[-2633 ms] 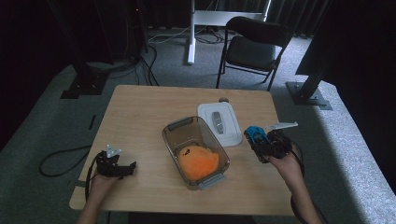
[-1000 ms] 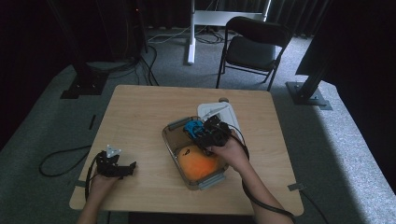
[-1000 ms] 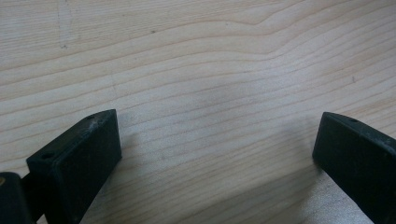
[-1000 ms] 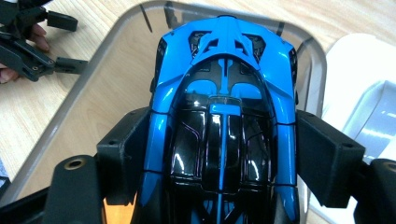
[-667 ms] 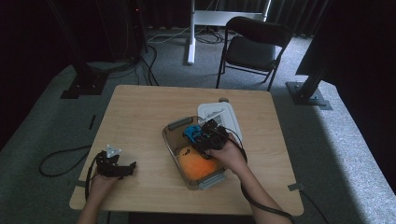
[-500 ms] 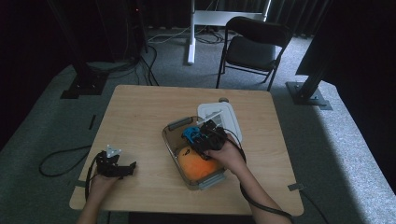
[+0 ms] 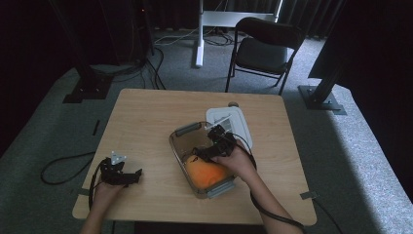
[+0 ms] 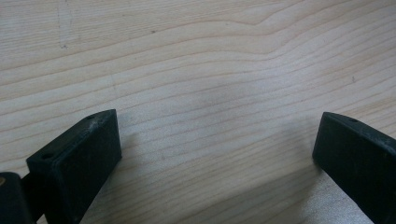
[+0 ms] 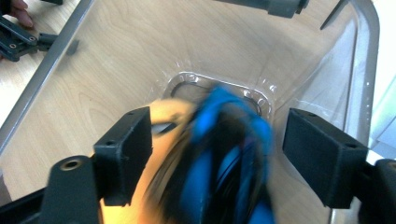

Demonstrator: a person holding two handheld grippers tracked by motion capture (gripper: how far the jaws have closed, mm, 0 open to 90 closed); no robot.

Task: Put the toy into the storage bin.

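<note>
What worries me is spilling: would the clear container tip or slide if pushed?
Probably slides, not tips: the clear container sits low and wide on the smooth table. The orange item inside likely weights one end, so it may pivot.

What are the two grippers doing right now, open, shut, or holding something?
Left gripper: open, nothing between the jaws, over bare table.
Right gripper: open over the clear container; blurred blue-and-black object between the jaws, apparently not pinched.

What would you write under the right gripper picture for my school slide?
Right gripper, jaws apart, above a blurred blue and black thing inside the clear container.
</note>
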